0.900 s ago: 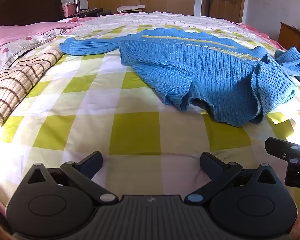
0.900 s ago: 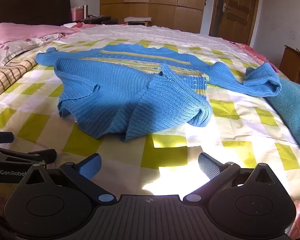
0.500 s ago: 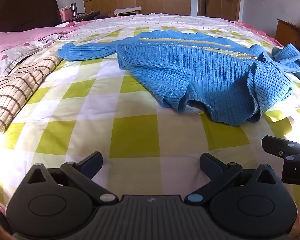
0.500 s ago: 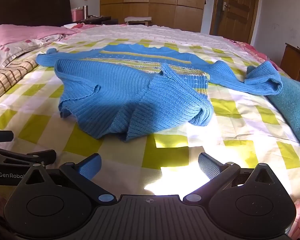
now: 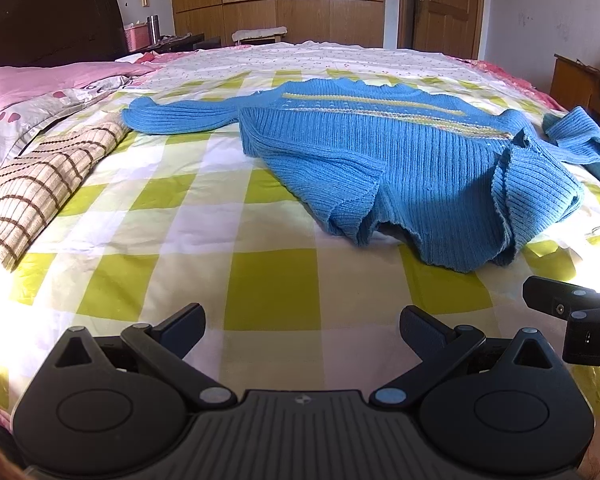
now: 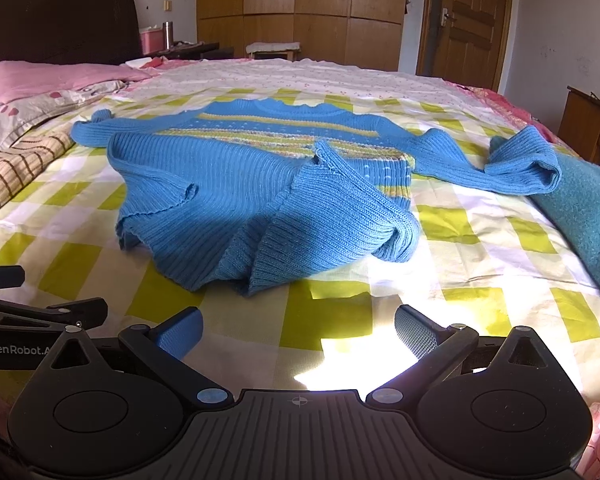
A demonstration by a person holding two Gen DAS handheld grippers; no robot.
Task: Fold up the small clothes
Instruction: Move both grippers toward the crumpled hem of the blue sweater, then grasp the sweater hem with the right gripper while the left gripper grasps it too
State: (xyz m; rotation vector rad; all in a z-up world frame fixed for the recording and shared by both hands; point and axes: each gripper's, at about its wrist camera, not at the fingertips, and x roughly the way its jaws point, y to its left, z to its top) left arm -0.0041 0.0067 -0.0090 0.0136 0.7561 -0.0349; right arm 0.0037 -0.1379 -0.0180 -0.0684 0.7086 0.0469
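On the checked bedsheet [image 5: 268, 288], well ahead of both tools, the blue sweater [image 6: 236, 200] was spread with its hem rumpled. The left gripper [image 5: 302, 330] and right gripper [image 6: 298, 330] were held wide, empty. A single knit layer could be pinched, so the fold might be skewed.

Counts: 1 blue knit sweater [image 6: 256, 200], 2 sleeves. 1 teal cloth [image 6: 584, 216] at right edge, possibly a towel, partly cut off. 1 checked bedsheet [image 5: 268, 288]. 1 brown-striped mat [image 5: 40, 184]. 1 pink pillow [image 5: 48, 80]. 2 grippers: left gripper [image 5: 302, 330], right gripper [image 6: 298, 330]. 1 door [image 6: 466, 20]. 1 steel flask [image 6: 167, 35].
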